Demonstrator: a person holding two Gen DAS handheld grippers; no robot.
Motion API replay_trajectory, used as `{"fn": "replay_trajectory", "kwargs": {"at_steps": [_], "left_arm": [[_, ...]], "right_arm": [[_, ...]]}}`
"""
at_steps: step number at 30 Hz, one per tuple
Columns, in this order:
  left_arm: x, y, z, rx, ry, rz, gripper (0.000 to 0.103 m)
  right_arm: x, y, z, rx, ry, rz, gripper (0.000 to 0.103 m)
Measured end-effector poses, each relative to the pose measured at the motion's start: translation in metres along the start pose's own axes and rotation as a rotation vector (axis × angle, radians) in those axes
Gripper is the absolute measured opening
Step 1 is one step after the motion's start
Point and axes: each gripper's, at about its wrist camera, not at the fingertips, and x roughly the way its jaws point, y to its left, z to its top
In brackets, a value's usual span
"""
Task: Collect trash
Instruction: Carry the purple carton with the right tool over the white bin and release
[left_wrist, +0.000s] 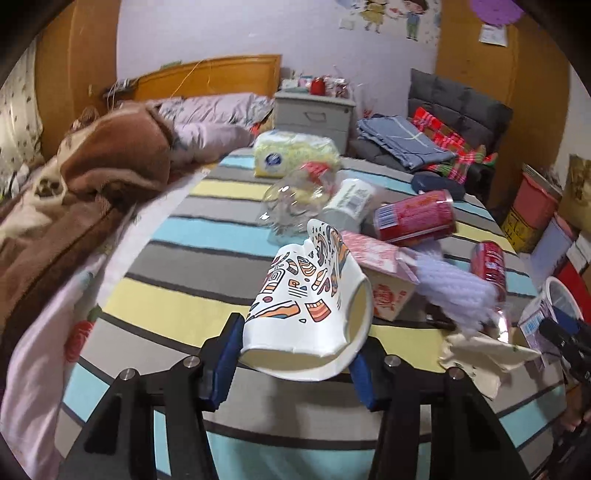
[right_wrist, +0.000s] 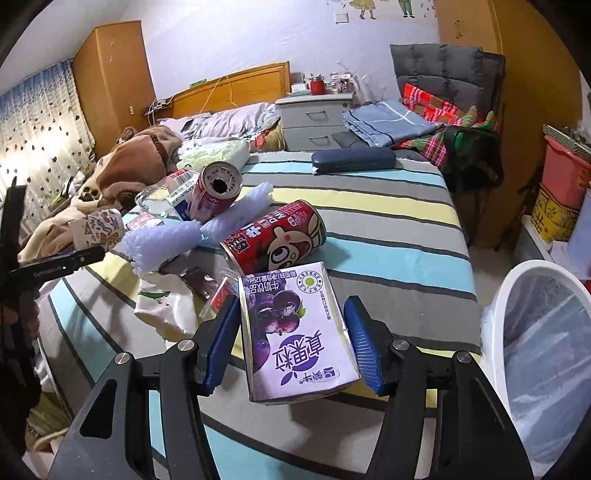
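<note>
Both grippers are loaded above the striped bed: the left gripper (left_wrist: 295, 354), its blue pads pinched onto a crushed patterned paper cup (left_wrist: 306, 295) at lower centre of its view, and the right gripper (right_wrist: 291, 336), jaws set wide and closed on a purple milk carton (right_wrist: 295, 332) at lower centre of its own. A white-rimmed bin (right_wrist: 535, 325) lined with clear plastic stands at the right edge of the right wrist view. Red cans (right_wrist: 273, 236), foam sheet (right_wrist: 177, 236) and wrappers remain heaped mid-frame. Good practice now appears to be carrying each piece fully over the rim before letting go, keeping the squeeze light on the soft cup.
</note>
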Motion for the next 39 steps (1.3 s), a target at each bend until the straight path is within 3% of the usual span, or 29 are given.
{"fn": "replay_trajectory", "kwargs": {"at_steps": [9, 20, 28, 39], "left_arm": [[-0.038, -0.046, 0.004, 0.079, -0.055, -0.083, 0.053], [-0.070, -0.133, 0.015, 0.214, -0.111, -0.213, 0.053], [-0.074, -0.207, 0.013, 0.299, -0.112, -0.329, 0.053], [-0.066, -0.316, -0.001, 0.432, -0.071, -0.483, 0.053]], "right_arm": [[-0.026, -0.007, 0.002, 0.042, -0.058, -0.052, 0.059], [-0.071, -0.034, 0.001, 0.104, -0.137, -0.139, 0.059], [-0.096, -0.064, -0.006, 0.152, -0.162, -0.222, 0.059], [-0.115, -0.120, -0.024, 0.246, -0.128, -0.352, 0.059]]}}
